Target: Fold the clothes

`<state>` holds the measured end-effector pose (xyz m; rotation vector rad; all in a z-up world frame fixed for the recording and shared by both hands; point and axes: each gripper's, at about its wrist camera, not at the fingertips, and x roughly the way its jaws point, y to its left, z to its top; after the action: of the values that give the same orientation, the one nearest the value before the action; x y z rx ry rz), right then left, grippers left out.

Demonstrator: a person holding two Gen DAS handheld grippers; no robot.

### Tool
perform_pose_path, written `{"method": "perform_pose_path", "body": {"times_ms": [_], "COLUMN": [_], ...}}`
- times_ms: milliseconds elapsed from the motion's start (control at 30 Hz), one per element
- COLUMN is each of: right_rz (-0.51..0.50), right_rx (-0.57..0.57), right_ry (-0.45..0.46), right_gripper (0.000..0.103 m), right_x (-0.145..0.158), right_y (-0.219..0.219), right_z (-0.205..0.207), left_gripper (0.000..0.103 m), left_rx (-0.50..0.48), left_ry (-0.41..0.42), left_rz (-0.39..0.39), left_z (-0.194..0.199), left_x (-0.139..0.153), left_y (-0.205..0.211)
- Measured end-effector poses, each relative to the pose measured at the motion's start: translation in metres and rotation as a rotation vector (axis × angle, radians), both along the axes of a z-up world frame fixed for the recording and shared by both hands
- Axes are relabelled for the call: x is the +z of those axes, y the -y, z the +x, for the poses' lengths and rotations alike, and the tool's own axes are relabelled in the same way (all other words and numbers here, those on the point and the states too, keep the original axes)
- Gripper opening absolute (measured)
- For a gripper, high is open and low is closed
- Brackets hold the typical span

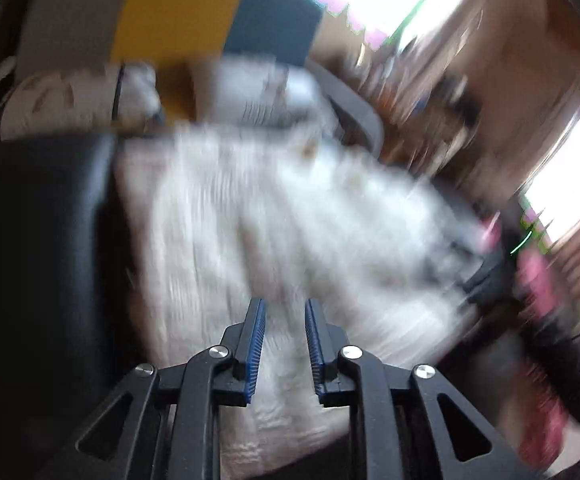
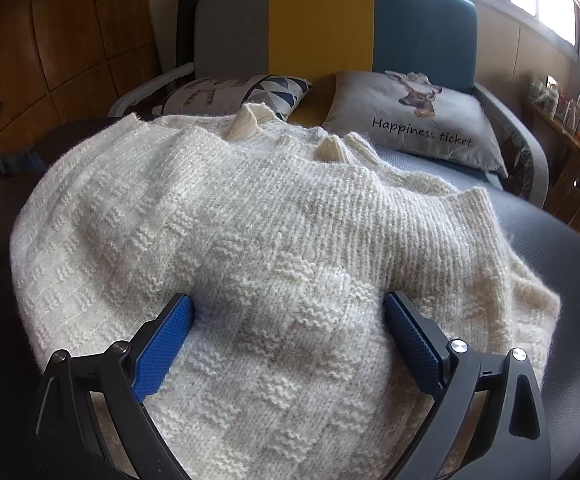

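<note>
One sweater (image 2: 250, 220), two cushions (image 2: 413, 120).

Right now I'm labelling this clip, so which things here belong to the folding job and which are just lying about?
Job:
- white knit sweater
- left gripper, jaws narrowly apart
- right gripper, jaws wide open
- dark surface under the sweater

Lying about:
- deer cushion
- triangle-pattern cushion
- tricolour sofa

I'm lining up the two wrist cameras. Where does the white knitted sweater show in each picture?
Left wrist: the sweater fills the middle, blurred, running down between the left gripper fingers.
Right wrist: it covers the centre and lower part, under the wide-open right gripper.
Shared landmark: the grey, yellow and blue chair back at the top.
</note>
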<state>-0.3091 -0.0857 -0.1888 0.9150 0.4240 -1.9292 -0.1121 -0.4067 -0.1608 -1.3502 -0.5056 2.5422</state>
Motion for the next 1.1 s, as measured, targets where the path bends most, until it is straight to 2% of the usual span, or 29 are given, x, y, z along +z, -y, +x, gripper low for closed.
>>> {"method": "perform_pose_path", "body": {"times_ms": [67, 167, 300, 500, 567, 667, 767, 867, 933, 1033, 1100], "right_rz": [-0.007, -0.009, -0.001, 0.027, 0.020, -0.047, -0.205, -0.211, -0.201, -0.170, -0.154], "right_rx": [0.018, 0.041, 0.074, 0.092, 0.094, 0.105, 0.015, -0.069, -0.081, -0.075, -0.071], "right_ry": [0.021, 0.043, 0.046, 0.053, 0.094, 0.229, 0.329, 0.324, 0.353, 0.368, 0.381], "right_gripper": [0.097, 0.097, 0.097, 0.097, 0.097, 0.098, 0.098, 0.098, 0.098, 0.097, 0.097], "right_x": [0.000, 0.000, -0.001, 0.000, 0.005, 0.023, 0.044, 0.052, 0.050, 0.040, 0.032], "right_y": [-0.006, -0.013, -0.026, -0.052, -0.064, -0.089, -0.136, -0.175, -0.192, -0.200, -0.204], "right_z": [0.001, 0.004, 0.015, 0.045, 0.053, 0.047, 0.025, 0.009, 0.003, 0.004, 0.004], "left_gripper": [0.017, 0.015, 0.014, 0.014, 0.014, 0.016, 0.020, 0.021, 0.023, 0.025, 0.026], "left_rx": [-0.003, 0.009, -0.026, 0.001, 0.012, 0.021, -0.011, -0.125, -0.230, -0.395, -0.499], "left_ry": [-0.038, -0.015, -0.001, 0.045, 0.062, 0.040, -0.067, -0.148, -0.194, -0.205, -0.163], "left_rz": [0.038, 0.126, 0.107, 0.201, 0.219, 0.188, 0.122, 0.013, -0.022, -0.089, -0.125], "left_z": [0.013, 0.024, 0.040, 0.072, 0.084, 0.093, 0.080, 0.053, 0.026, -0.022, -0.048], "left_x": [-0.008, -0.010, -0.008, -0.012, -0.009, 0.008, 0.044, 0.076, 0.091, 0.103, 0.100], "left_y": [-0.004, -0.001, -0.019, -0.041, -0.046, -0.051, -0.063, -0.086, -0.111, -0.154, -0.180]}}
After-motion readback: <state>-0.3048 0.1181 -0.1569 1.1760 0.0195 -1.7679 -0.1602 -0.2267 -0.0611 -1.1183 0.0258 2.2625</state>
